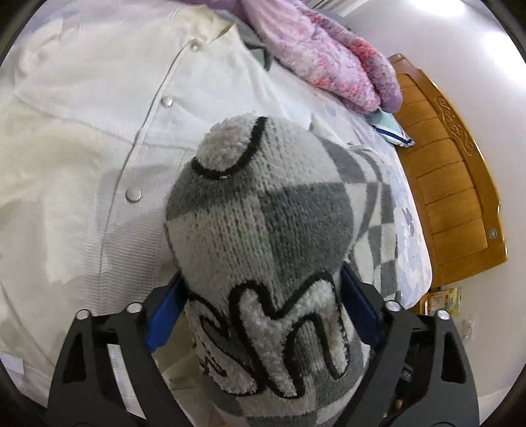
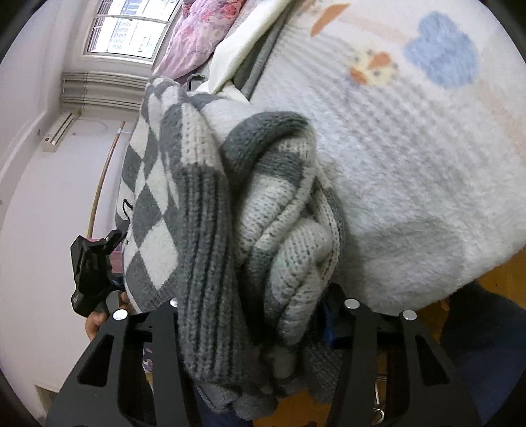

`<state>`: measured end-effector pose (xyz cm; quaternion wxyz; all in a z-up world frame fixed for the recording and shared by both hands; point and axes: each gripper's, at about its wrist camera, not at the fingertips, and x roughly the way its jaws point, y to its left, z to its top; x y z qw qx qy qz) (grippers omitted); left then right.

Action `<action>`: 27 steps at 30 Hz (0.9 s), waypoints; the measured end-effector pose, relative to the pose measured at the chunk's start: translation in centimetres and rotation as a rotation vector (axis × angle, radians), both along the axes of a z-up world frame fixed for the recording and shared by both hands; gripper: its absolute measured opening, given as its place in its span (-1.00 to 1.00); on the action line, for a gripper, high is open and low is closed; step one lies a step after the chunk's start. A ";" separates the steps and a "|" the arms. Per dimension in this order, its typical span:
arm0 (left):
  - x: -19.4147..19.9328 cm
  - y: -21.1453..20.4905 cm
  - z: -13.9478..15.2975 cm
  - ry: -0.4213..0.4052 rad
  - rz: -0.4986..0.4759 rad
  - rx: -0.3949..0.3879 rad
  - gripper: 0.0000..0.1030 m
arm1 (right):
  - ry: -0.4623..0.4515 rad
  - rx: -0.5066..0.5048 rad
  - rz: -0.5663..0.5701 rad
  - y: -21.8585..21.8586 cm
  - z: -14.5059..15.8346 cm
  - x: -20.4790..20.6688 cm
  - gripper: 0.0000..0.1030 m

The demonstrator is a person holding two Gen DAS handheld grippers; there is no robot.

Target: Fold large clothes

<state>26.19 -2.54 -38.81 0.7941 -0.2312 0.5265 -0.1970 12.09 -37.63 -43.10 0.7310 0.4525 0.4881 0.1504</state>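
Observation:
A grey-and-white checked knit sweater (image 1: 263, 213) with fluffy black-outlined patches is bunched up in front of the left wrist camera. My left gripper (image 1: 261, 289) holds it, jaws wide, with the blue pads (image 1: 164, 315) pressed on either side of the thick bundle. In the right wrist view the same sweater (image 2: 263, 213) hangs in folds, its ribbed hem and diamond pattern showing. My right gripper (image 2: 253, 305) is shut on a wad of it that hides the fingertips. The left gripper (image 2: 92, 272) shows there at the sweater's far left edge, held by a hand (image 2: 95, 322).
A white snap-button garment (image 1: 82, 147) lies spread on the bed under the sweater. A pink-purple quilt (image 1: 328, 56) lies at the back, with a wooden bed board (image 1: 453, 180) to the right. A fluffy white blanket with a blue heart (image 2: 394, 164) covers the bed. Window (image 2: 131, 29) far left.

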 end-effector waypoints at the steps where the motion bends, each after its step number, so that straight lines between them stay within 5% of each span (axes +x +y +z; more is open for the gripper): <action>1: -0.3 0.0 0.3 -0.017 -0.004 -0.003 0.57 | -0.011 -0.014 0.000 0.1 0.5 -0.1 -0.18; 14: -2.1 -3.7 6.0 -0.183 -0.048 -0.055 0.50 | -0.178 -0.264 -0.024 -0.4 8.6 -0.2 -0.25; 27: 3.4 -23.4 5.2 -0.184 -0.275 -0.131 0.50 | -0.174 -0.411 -0.276 -15.8 10.4 -0.4 -0.25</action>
